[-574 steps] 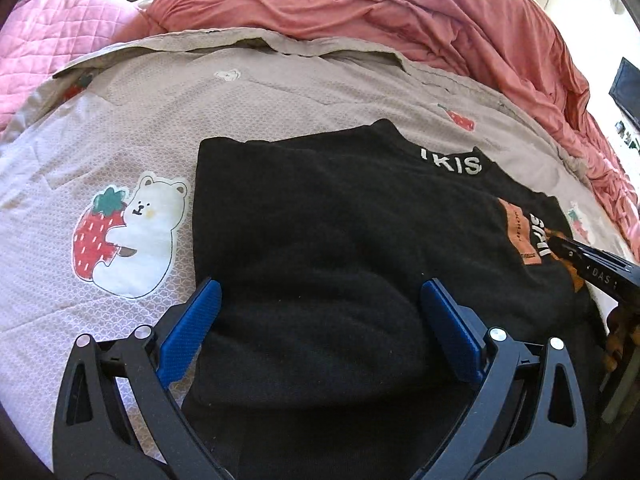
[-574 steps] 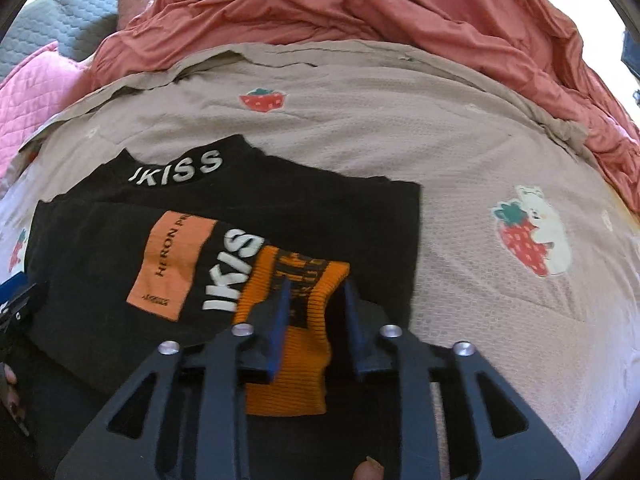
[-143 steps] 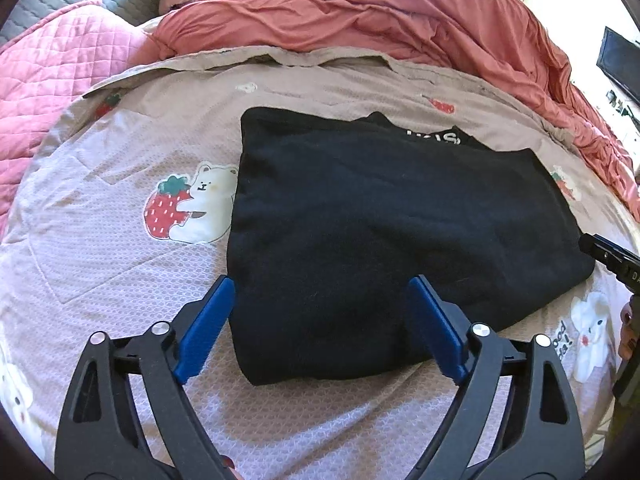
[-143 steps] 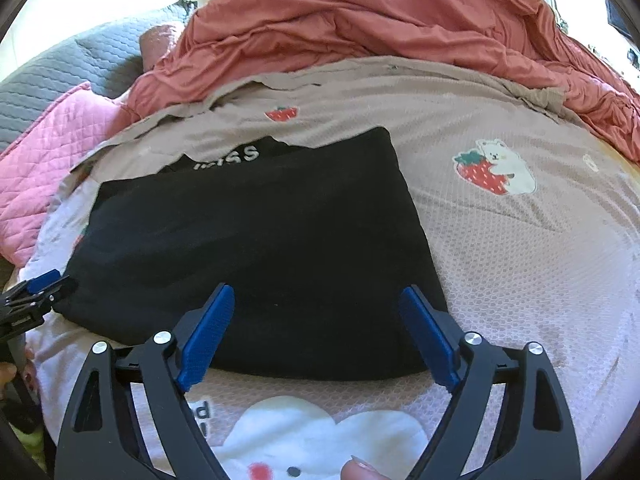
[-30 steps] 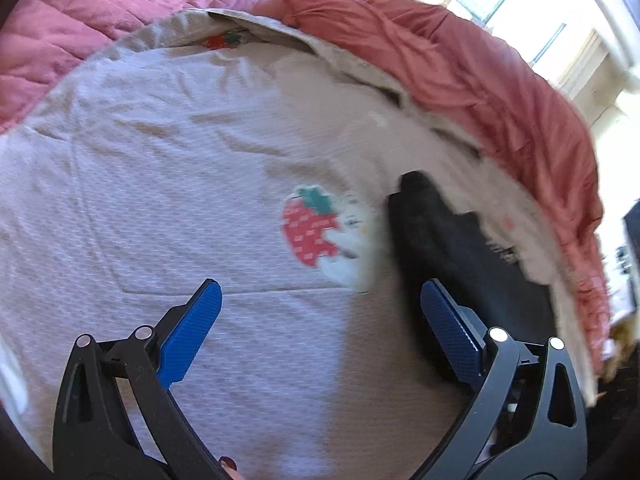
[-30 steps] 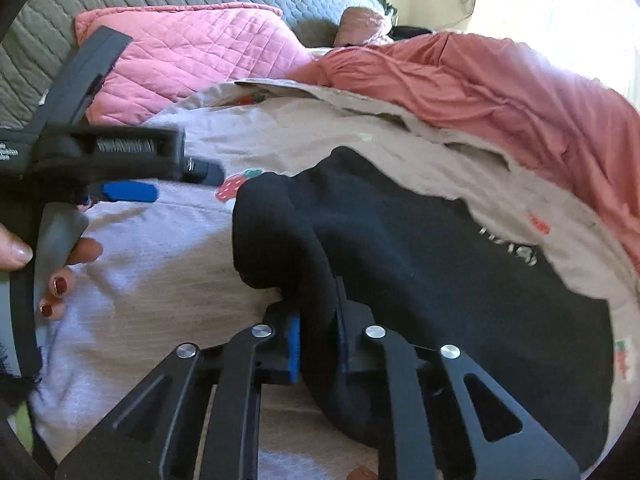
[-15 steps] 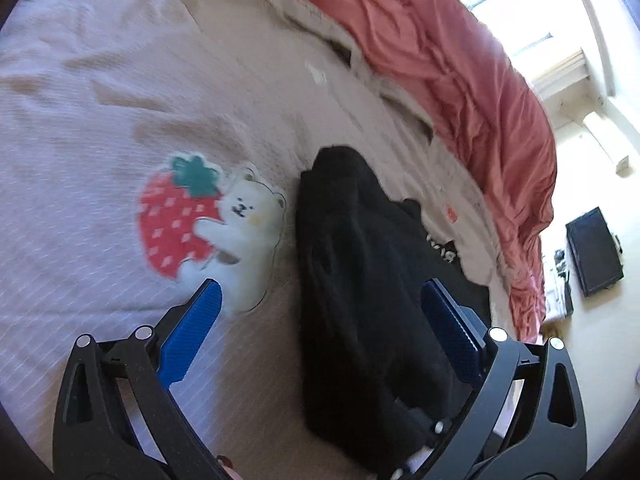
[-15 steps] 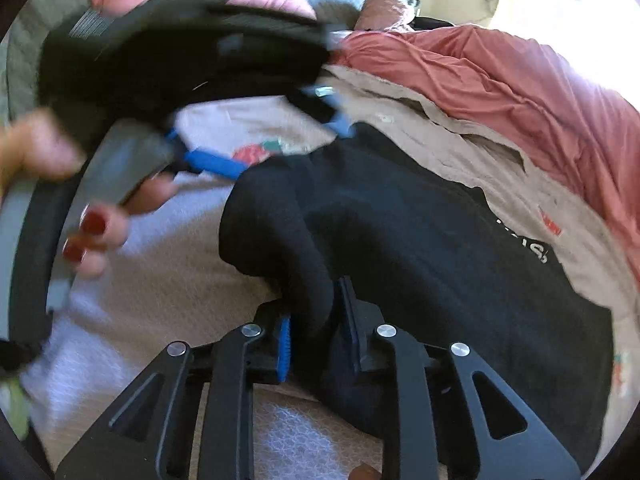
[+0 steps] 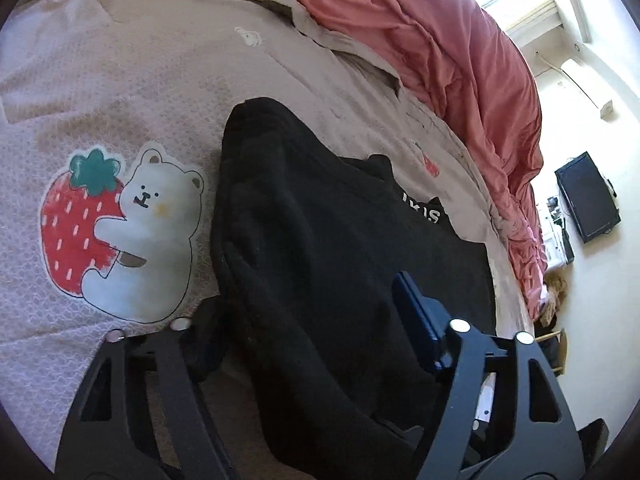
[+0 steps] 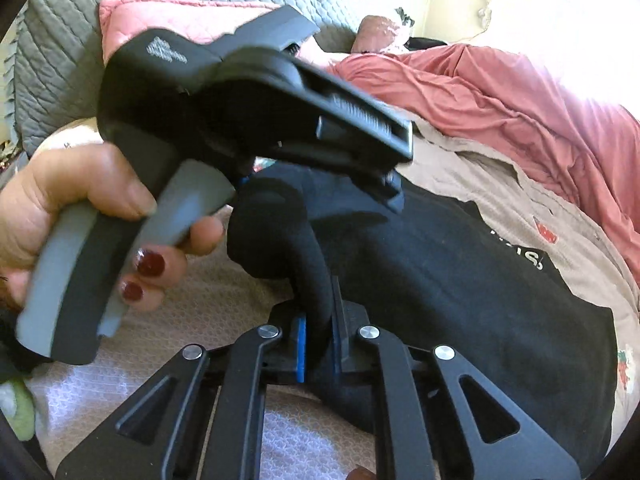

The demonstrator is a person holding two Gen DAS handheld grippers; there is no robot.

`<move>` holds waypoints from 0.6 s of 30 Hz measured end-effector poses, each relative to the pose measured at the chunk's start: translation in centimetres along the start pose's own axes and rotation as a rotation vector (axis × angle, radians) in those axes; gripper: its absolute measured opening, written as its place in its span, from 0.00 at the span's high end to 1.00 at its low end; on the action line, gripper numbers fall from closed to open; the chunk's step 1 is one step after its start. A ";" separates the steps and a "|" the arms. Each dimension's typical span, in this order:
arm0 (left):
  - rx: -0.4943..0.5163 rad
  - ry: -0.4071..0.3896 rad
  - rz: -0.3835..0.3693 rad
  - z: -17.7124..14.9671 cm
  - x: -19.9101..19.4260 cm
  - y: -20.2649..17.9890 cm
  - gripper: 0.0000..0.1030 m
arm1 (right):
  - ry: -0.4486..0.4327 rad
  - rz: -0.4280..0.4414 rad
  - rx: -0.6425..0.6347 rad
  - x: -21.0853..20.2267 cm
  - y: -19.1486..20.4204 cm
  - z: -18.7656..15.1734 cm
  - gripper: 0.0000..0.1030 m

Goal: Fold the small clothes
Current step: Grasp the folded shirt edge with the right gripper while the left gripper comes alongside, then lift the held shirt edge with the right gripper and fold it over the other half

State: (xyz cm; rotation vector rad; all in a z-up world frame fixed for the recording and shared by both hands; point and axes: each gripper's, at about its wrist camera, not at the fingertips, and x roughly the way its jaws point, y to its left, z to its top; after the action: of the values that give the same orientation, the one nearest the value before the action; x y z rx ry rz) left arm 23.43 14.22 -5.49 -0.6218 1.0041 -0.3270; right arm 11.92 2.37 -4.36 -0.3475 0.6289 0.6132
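A folded black sweater [image 9: 320, 240] with white collar lettering lies on the beige bedspread [image 9: 160, 80]. My left gripper [image 9: 308, 312] straddles the sweater's raised left edge; its jaws are partly closed around the thick fabric, the left finger half hidden behind it. In the right wrist view my right gripper [image 10: 318, 336] is shut on a lifted fold of the same sweater [image 10: 460, 280]. The left gripper's body and the hand holding it [image 10: 80, 208] fill the upper left of that view.
A rumpled red duvet [image 9: 440, 40] lies along the far side of the bed. A strawberry-and-bear print [image 9: 116, 224] is left of the sweater. A pink quilted pillow [image 10: 168, 12] and grey quilt are at the head. A dark monitor [image 9: 588, 196] stands off the bed's right.
My left gripper has swung in from the left over the sweater's edge and narrowed its jaws around it. My right gripper keeps its hold on the lifted fold.
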 end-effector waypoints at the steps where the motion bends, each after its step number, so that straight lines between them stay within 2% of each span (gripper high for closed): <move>1: -0.012 -0.003 -0.004 0.1 -0.2 0.1 0.56 | -0.005 0.003 0.003 -0.1 -0.1 0.0 0.92; 2: -0.019 -0.007 -0.006 0.1 -0.3 0.2 0.69 | -0.006 0.003 0.005 -0.2 -0.1 0.1 0.92; 5: -0.025 -0.019 -0.007 0.1 -0.9 -0.1 0.80 | -0.014 0.000 0.006 -0.7 -0.1 0.2 0.92; 10: 0.000 -0.022 0.051 0.5 -2.0 -2.3 0.83 | -0.053 0.006 0.041 -2.2 -0.9 0.4 0.93; 18: 0.050 -0.051 0.095 1.1 -3.3 -7.2 0.84 | -0.126 -0.026 0.091 -5.4 -2.9 0.4 0.93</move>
State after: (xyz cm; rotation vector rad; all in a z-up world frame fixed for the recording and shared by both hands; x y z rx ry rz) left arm 22.86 10.66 1.66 -0.5330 0.9702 -0.2504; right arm 10.47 -1.98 -0.25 -0.2297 0.5292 0.5748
